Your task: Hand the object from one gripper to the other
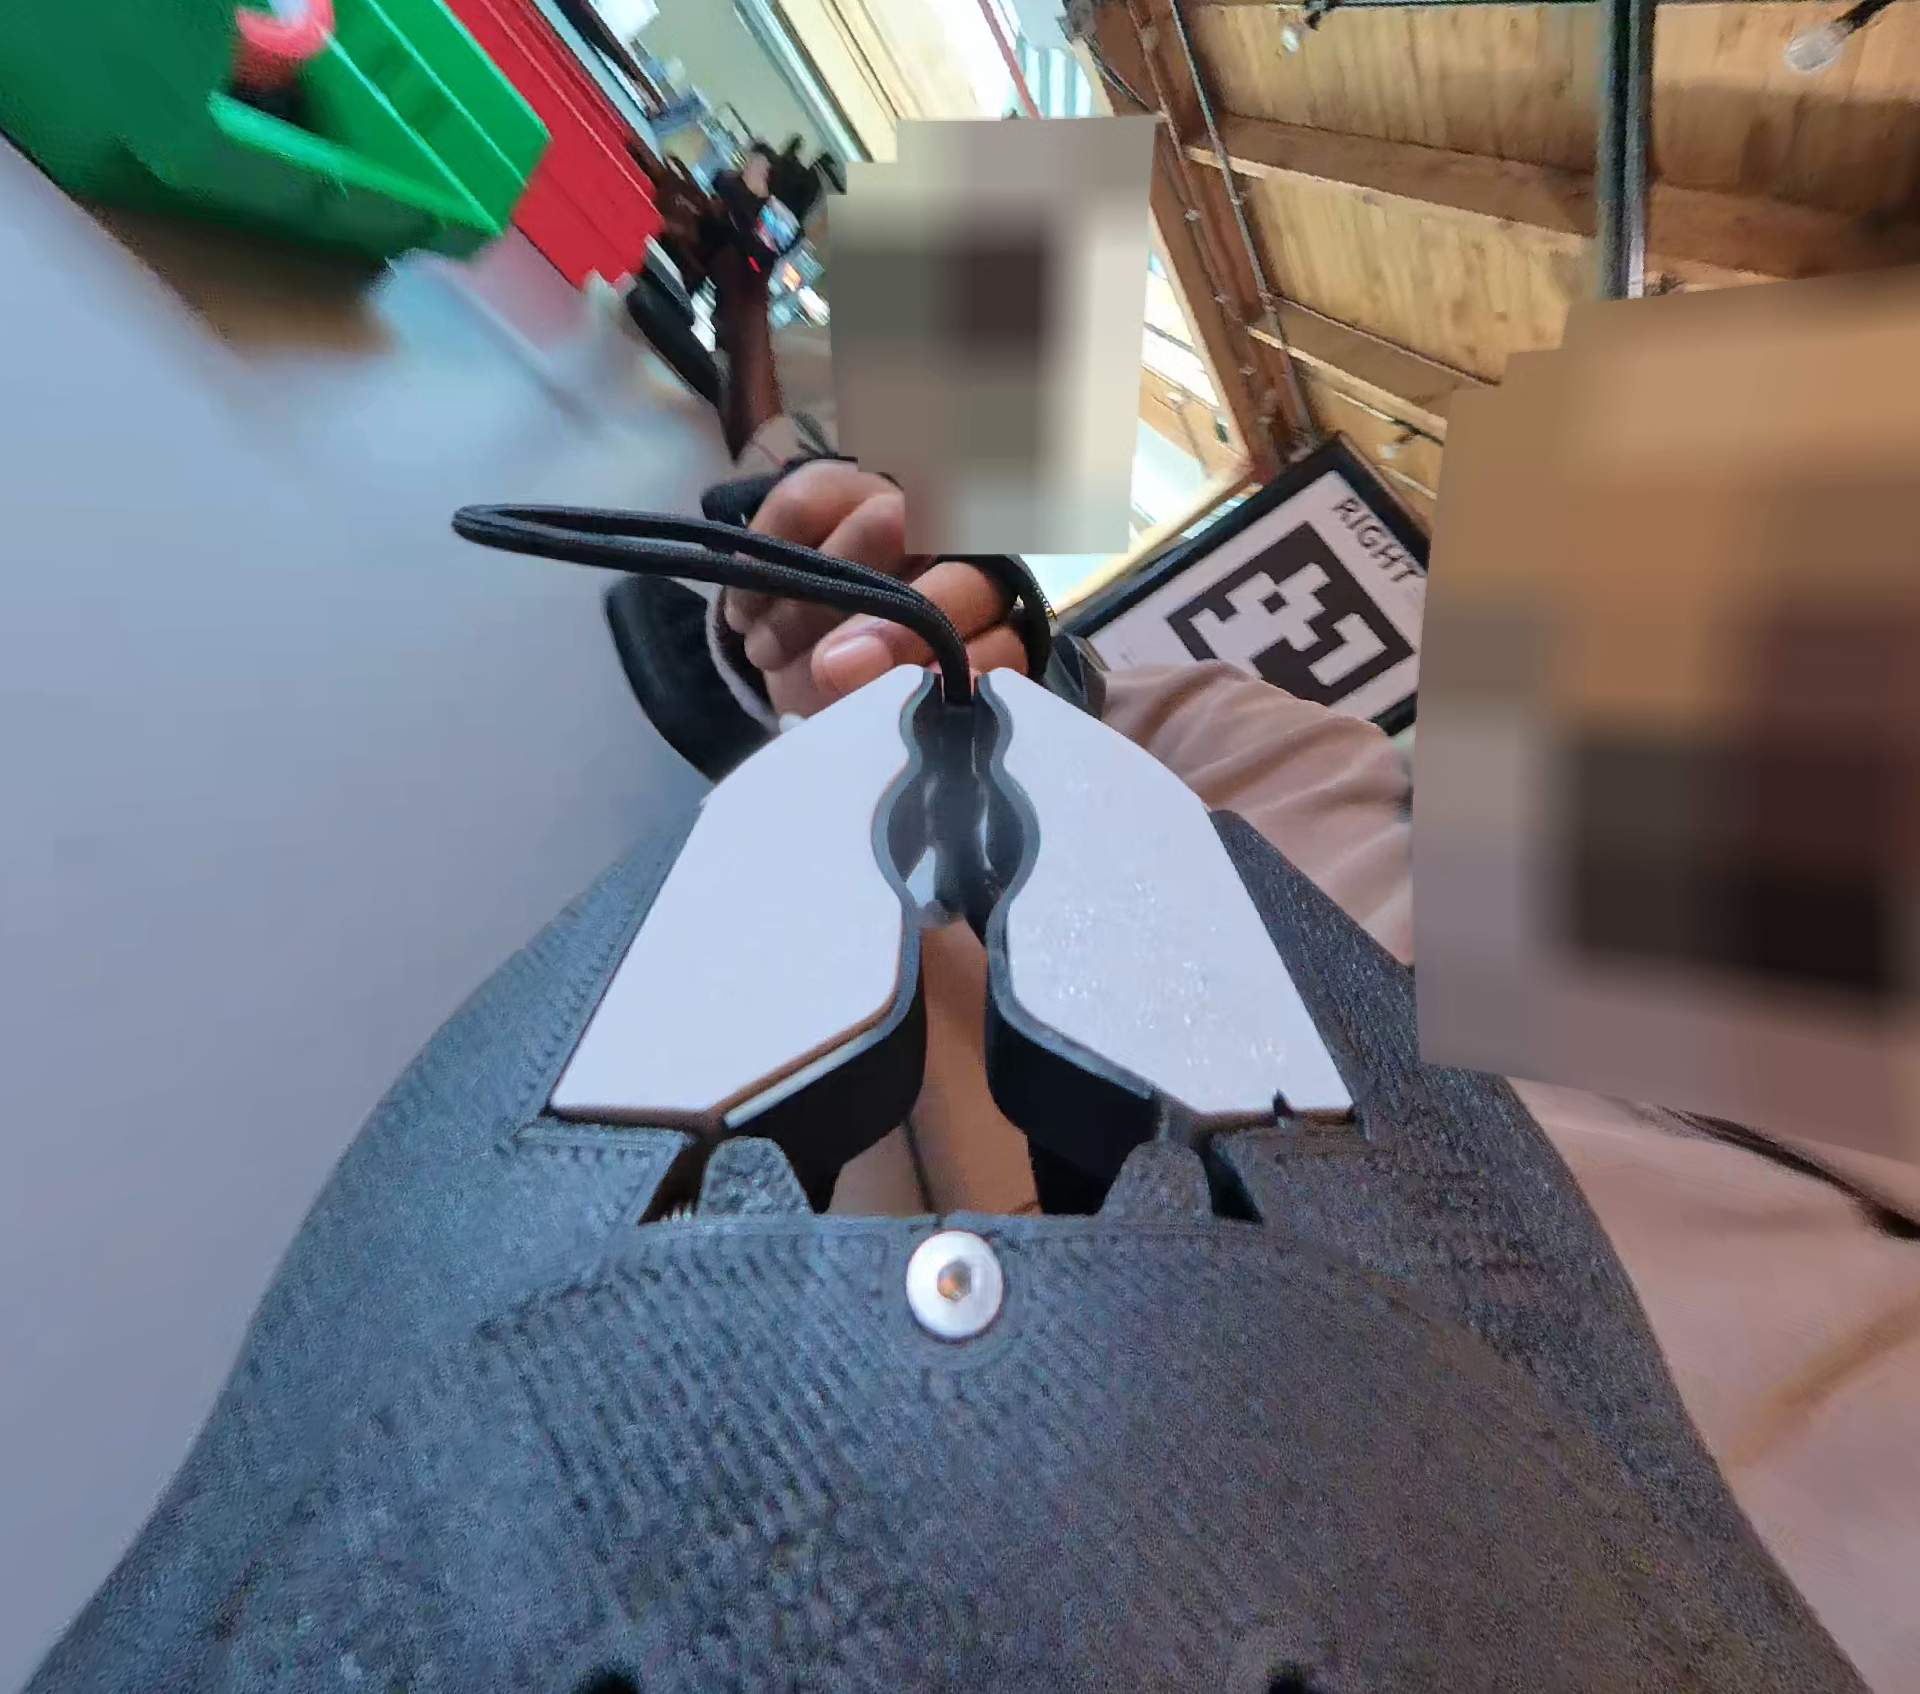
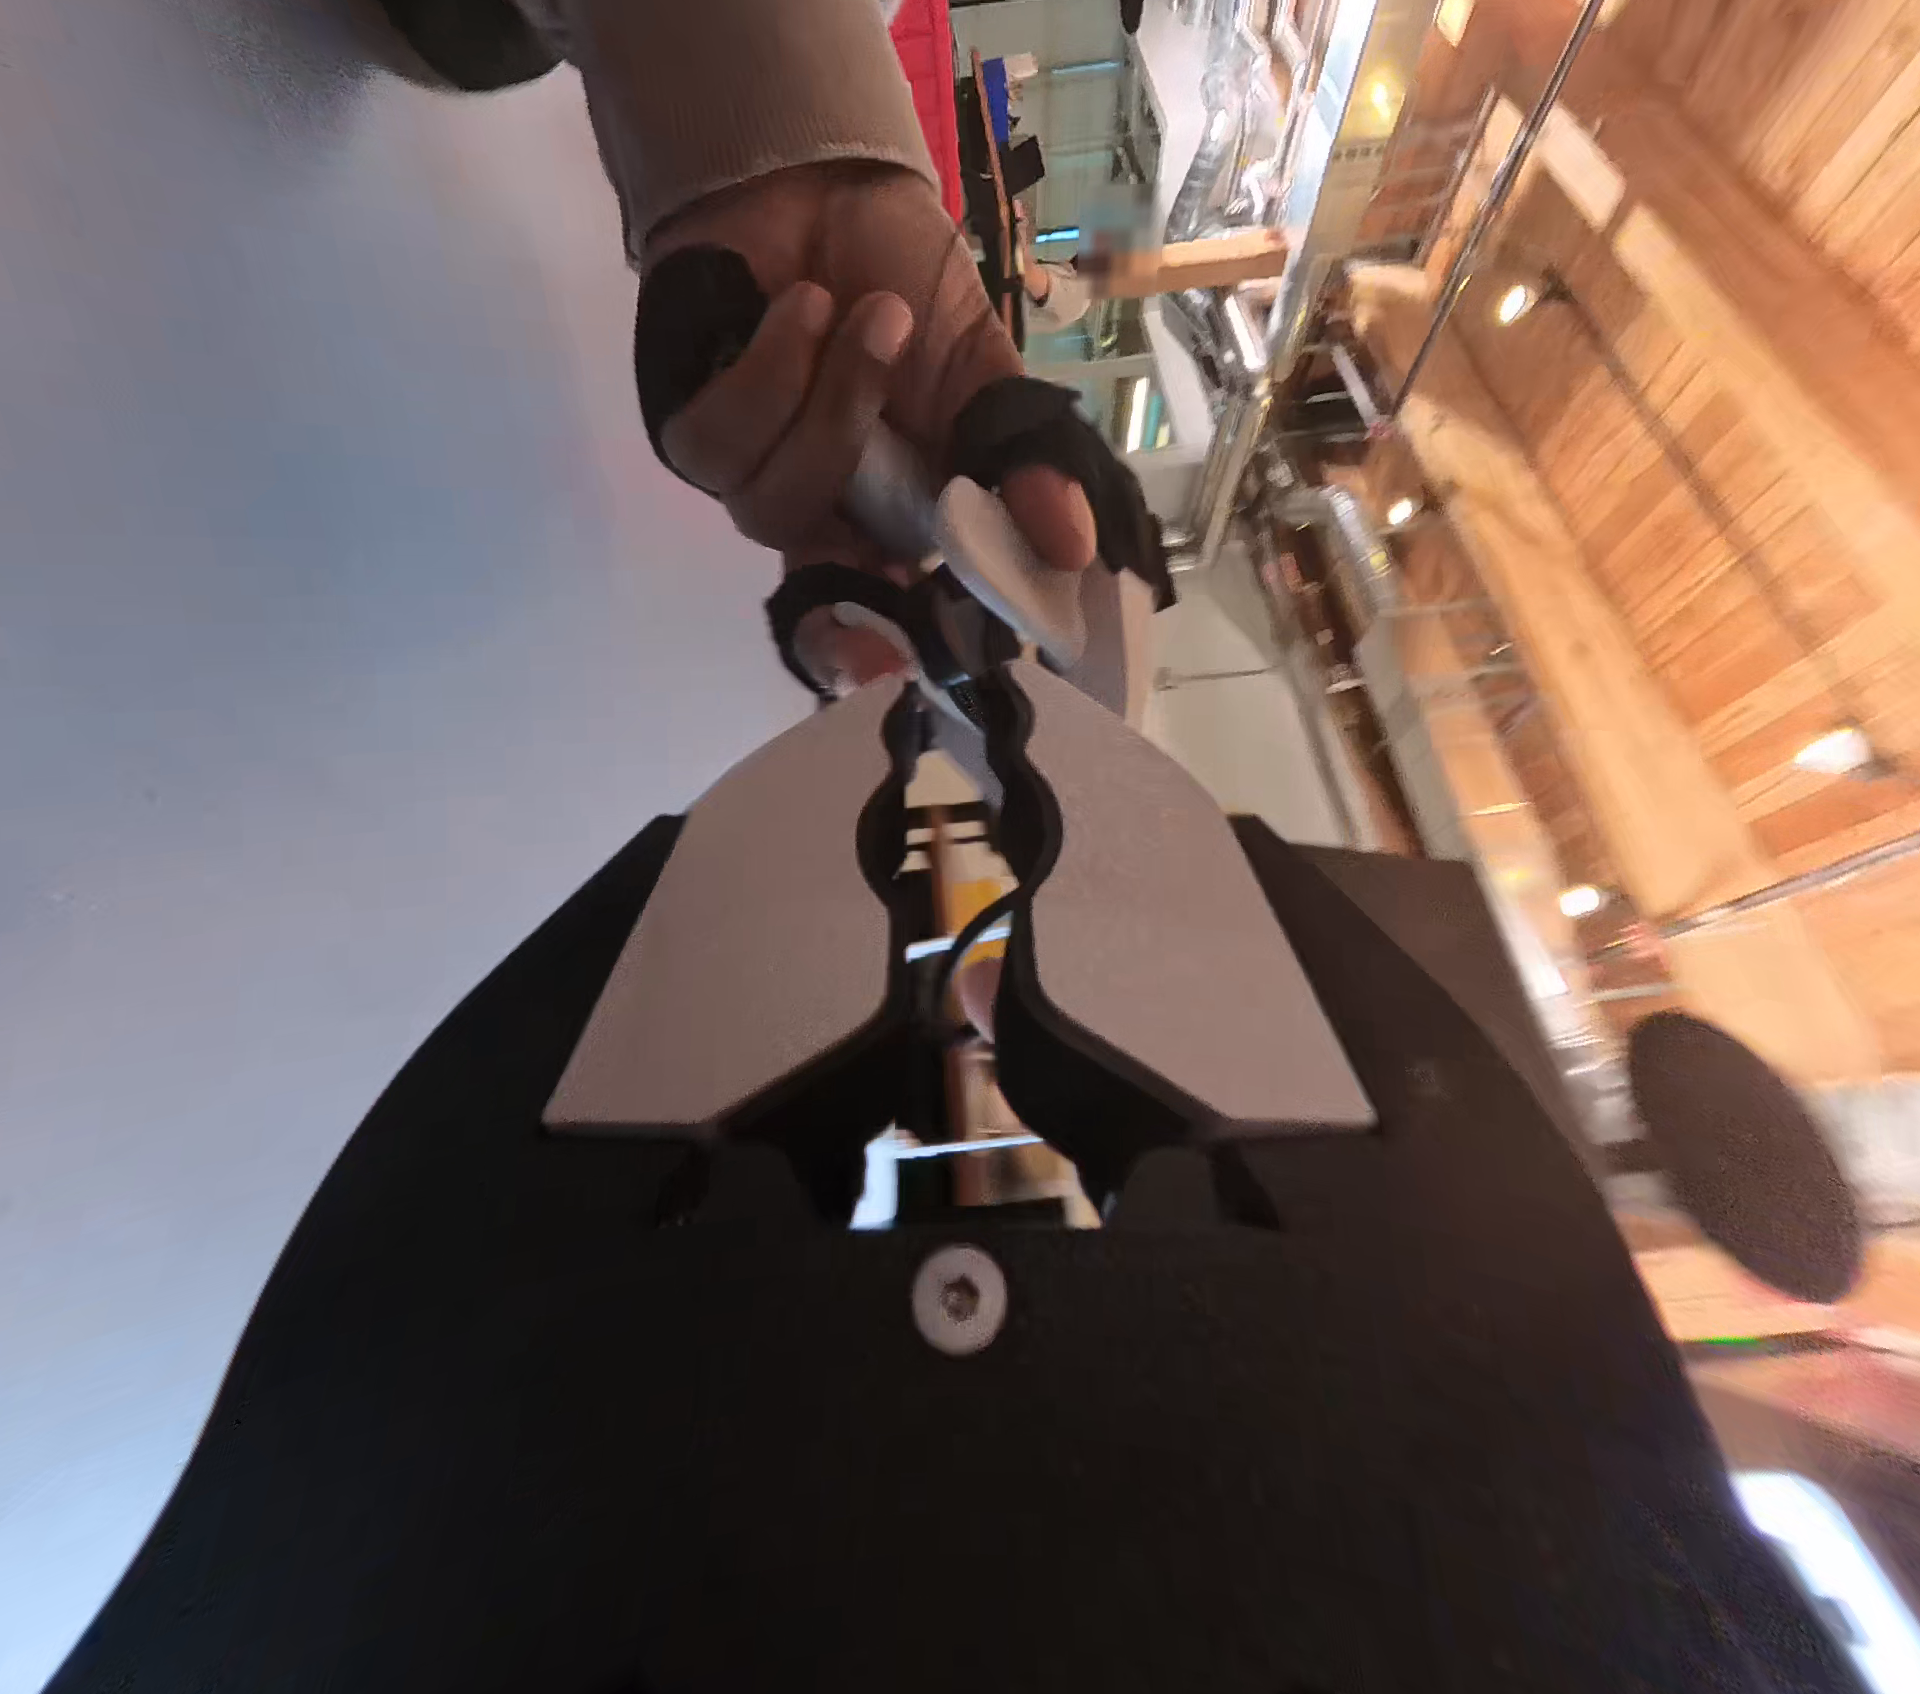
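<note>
- The cord [image 1: 665, 527], black and braided, is off the table. One stretch is pinched at the tips of the left gripper [image 1: 951, 694], and the rest bows out as a free loop toward 10 o'clock in the left wrist view. Gripping near one end leaves that slack loop hanging clear, which looks meant to give the other gripper something to take.
- The left jaws are clenched on the cord. It runs down the narrow channel between the two wavy inner edges.
- In the right wrist view the right gripper [image 2: 961, 699] has its jaws drawn close around something dark with a silvery part at the tips. A thin black strand [image 2: 971, 927] shows in the gap. Whether it is truly pinching I cannot tell.
- The two grippers meet tip to tip, a sensible pose for a handover.
- A gloved hand [image 2: 831, 397] at 12 o'clock carries the left gripper; the other hand [image 1: 831, 595] sits just beyond the left tips.
- A tag board [image 1: 1299, 605] lies at 2 o'clock.
- A green bin [image 1: 208, 34] and red bin [image 1: 540, 86] stand at 10 o'clock on the grey table [image 1: 208, 709], well apart from the exchange.
</note>
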Demonstrator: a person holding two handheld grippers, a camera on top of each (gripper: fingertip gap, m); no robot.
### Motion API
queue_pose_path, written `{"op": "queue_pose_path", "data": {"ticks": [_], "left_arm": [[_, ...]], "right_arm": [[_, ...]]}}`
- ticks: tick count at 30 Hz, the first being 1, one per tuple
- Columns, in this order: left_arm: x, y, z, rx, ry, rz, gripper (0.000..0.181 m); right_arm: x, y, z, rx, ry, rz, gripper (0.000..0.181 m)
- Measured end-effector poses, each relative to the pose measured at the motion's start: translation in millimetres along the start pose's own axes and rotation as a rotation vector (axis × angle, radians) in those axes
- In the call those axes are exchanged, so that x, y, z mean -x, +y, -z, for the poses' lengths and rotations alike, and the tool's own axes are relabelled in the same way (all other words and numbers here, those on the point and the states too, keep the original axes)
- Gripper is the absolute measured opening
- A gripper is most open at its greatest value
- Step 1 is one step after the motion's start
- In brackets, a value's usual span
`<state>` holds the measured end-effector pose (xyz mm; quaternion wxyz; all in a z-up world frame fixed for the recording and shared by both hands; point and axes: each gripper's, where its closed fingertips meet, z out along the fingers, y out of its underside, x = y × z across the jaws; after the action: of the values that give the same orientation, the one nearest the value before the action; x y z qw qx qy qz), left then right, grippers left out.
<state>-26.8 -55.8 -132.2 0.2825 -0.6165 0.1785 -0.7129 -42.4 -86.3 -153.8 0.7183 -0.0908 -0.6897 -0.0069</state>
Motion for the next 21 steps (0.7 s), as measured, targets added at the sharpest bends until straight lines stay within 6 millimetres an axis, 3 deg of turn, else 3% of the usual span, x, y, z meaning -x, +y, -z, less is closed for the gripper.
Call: {"op": "queue_pose_path", "data": {"ticks": [1,4,7,10,15,19,21], "left_arm": [[-1,-10,6,-0.045,-0.033,-0.062,0.006],[-6,-38,29,-0.162,-0.129,-0.252,0.006],[-9,-51,44,-0.213,-0.223,-0.427,0.006],[-21,-55,42,-0.265,-0.205,-0.527,0.006],[-39,-42,19,-0.275,-0.175,-0.687,0.006],[-49,-42,16,-0.286,-0.199,-0.784,0.006],[-50,-46,22,-0.274,-0.228,-0.805,0.006]], "right_arm": [[-3,4,0,-0.001,-0.014,-0.114,0.019],[-4,17,0,-0.022,-0.136,-0.66,0.034],[-5,23,-4,-0.07,-0.292,-1.276,0.052],[1,27,-11,-0.096,-0.364,-1.623,0.052],[14,8,-25,-0.122,-0.457,-1.797,0.049],[16,5,-25,-0.102,-0.473,-1.755,0.0],[12,14,-21,-0.045,-0.461,-1.659,0.0]]}}
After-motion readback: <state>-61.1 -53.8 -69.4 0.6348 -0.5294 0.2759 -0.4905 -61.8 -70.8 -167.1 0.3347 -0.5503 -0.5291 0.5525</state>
